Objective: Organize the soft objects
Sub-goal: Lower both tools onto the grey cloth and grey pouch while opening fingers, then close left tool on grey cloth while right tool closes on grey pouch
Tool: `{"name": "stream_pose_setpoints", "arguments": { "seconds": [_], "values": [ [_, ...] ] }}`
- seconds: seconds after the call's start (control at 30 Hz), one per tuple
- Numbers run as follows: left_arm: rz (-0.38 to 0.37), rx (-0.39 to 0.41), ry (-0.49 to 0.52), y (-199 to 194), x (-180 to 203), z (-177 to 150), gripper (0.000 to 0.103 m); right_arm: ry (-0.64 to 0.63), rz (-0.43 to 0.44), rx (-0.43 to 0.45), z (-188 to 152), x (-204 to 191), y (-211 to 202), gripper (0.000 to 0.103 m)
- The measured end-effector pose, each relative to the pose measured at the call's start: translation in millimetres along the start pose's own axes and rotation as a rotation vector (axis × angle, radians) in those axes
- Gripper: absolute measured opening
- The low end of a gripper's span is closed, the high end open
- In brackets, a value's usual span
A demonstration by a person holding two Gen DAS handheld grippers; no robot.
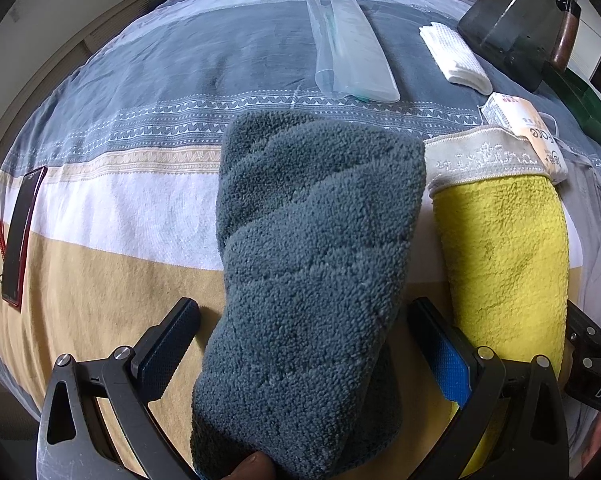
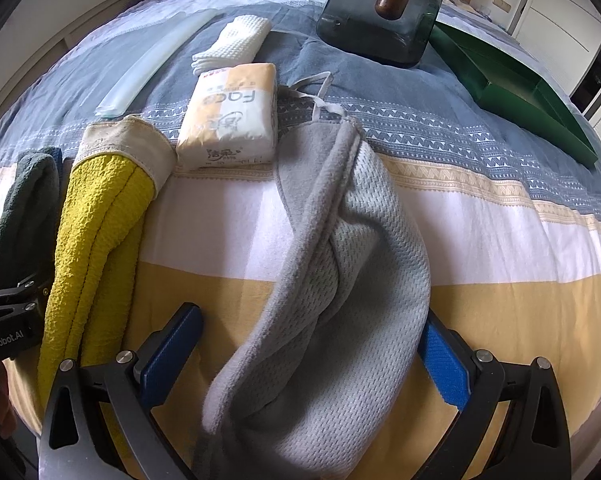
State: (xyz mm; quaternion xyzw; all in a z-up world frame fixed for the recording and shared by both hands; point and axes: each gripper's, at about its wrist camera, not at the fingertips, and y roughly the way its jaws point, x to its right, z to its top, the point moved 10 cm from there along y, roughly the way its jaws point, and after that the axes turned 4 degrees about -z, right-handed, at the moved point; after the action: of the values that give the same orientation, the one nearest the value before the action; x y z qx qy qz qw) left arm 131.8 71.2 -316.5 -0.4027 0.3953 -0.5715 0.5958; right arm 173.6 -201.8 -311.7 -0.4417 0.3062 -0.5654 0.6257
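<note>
Your left gripper [image 1: 300, 344] gapes around a nubby teal towel [image 1: 312, 264]; your right gripper [image 2: 312, 348] gapes around a waffle-knit grey cloth [image 2: 340, 280].

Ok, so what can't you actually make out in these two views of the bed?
- Near end of the dark grey-green towel: left wrist view, cut off by the bottom edge.
- Near end of the light grey towel: right wrist view, runs off the bottom edge.
- Tissue pack small print: too small to read.
- Dark glass container top: cropped by the upper edge in the right wrist view.
- Green tray contents: hidden by its wall.
</note>
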Motion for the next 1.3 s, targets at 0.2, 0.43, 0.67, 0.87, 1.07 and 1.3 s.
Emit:
{"name": "stream_pose_setpoints", "arguments": {
  "seconds": [0.2, 0.43, 0.67, 0.87, 1.07, 1.3],
  "values": [
    [-0.006, -0.002, 0.005, -0.5, -0.3, -1.1, 0.102, -0.016, -0.003, 0.004, 0.4, -5.2, -1.5, 0.102],
    [-0.014, -0.006, 0.008, 1.0, -3.3, 0.3, 0.102, -0.037, -0.013, 0.019, 1.5, -8.3, -3.9, 0.083],
    [-0.008, -0.011, 0.011, 3.4, -4.3, 1.4, 0.102, -0.044, 0.002, 0.029, 2.7, -7.7, -8.8, 0.063],
    [0.004, -0.015, 0.022, 4.8, -1.9, 0.5, 0.102, -0.043, 0.021, 0.025, 3.5, -5.6, -9.8, 0.055],
    [0.01, -0.025, 0.033, 6.4, 1.6, 2.1, 0.101, -0.048, 0.029, 0.022, 4.0, -5.2, -8.1, 0.054],
    [0.006, -0.024, 0.098, -1.1, 19.9, 5.2, 0.049, -0.063, 0.046, 0.017, 5.3, -7.2, -7.9, 0.033]
  ]
}}
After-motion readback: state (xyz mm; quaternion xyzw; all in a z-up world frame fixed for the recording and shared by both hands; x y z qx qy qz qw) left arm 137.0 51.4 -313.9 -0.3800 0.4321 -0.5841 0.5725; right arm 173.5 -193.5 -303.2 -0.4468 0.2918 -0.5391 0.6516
